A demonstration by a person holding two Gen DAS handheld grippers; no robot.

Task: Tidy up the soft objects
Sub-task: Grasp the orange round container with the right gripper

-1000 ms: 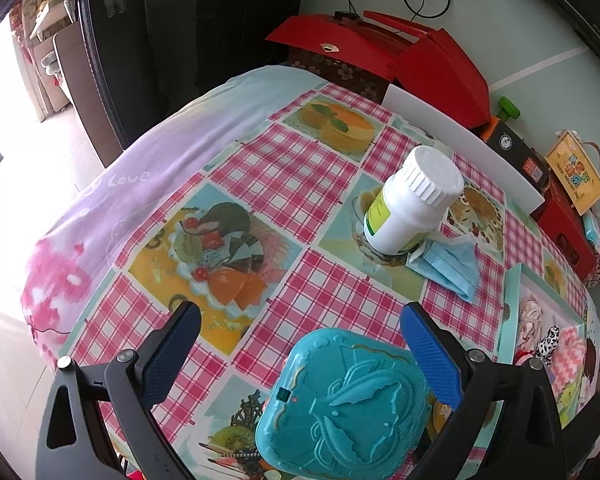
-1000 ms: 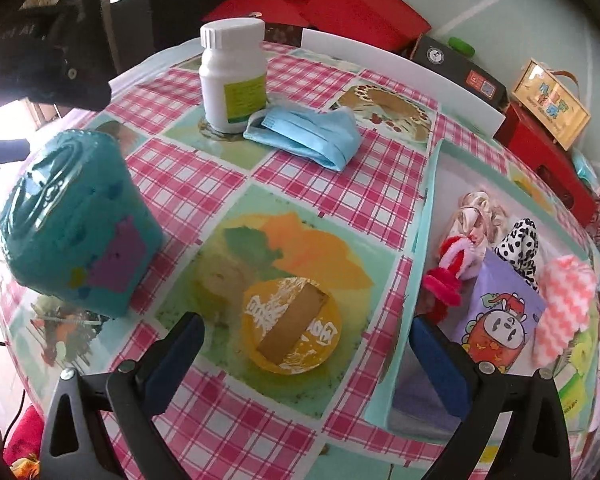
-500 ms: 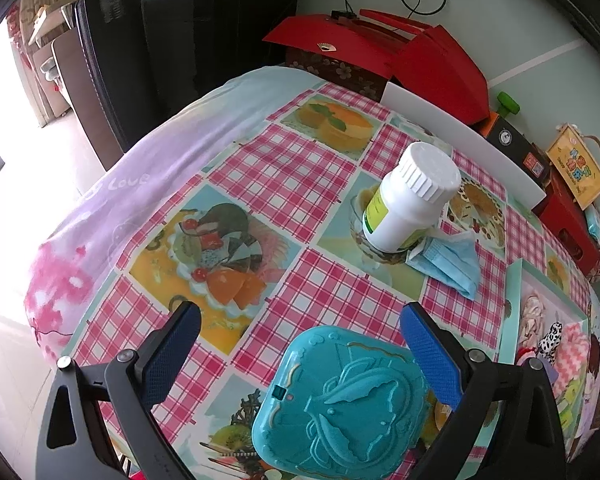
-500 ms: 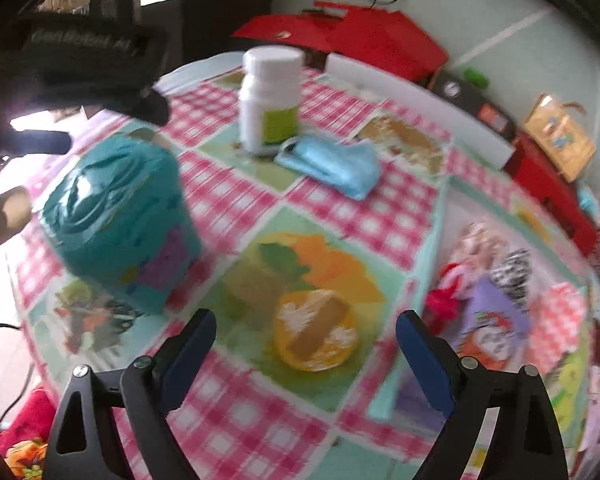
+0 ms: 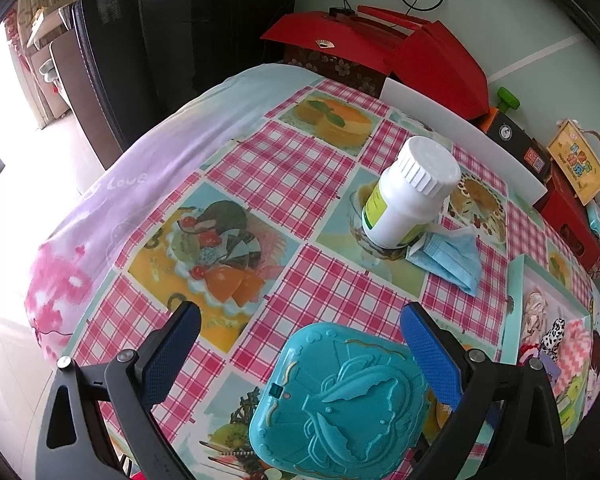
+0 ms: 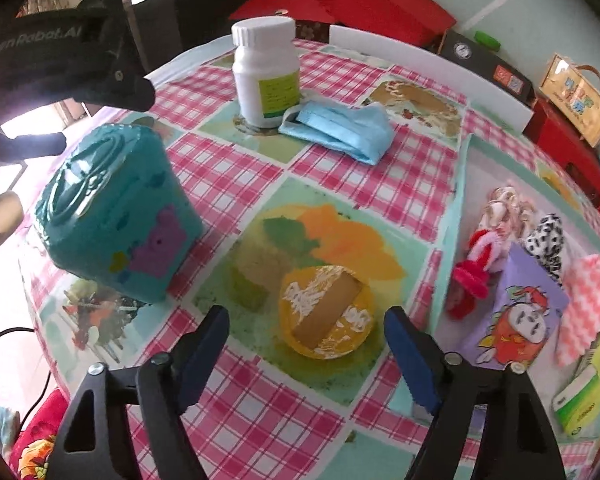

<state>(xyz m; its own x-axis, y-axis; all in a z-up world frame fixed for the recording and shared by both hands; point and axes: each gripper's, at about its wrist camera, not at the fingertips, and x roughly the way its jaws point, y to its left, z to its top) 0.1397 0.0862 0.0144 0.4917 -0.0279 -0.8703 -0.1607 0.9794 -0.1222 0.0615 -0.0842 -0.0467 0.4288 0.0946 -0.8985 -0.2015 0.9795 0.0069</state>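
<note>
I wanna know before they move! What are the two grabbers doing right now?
Left gripper: open, holding nothing, above the teal box.
Right gripper: open, holding nothing, over the yellow lid.

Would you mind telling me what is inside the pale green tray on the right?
The tray holds soft hair ties, a red fuzzy piece, a purple cartoon packet and a pink cloth. Anything beneath them is covered.

In the left wrist view, the right blue finger (image 5: 430,358) is covering part of the teal box (image 5: 336,404), and the bottom edge is cutting the box off. The tray (image 5: 514,300) of soft things is getting squeezed at the right side, so they are too small to tell. In the right wrist view, the tissue pack (image 6: 582,408) is looking blurry.
</note>
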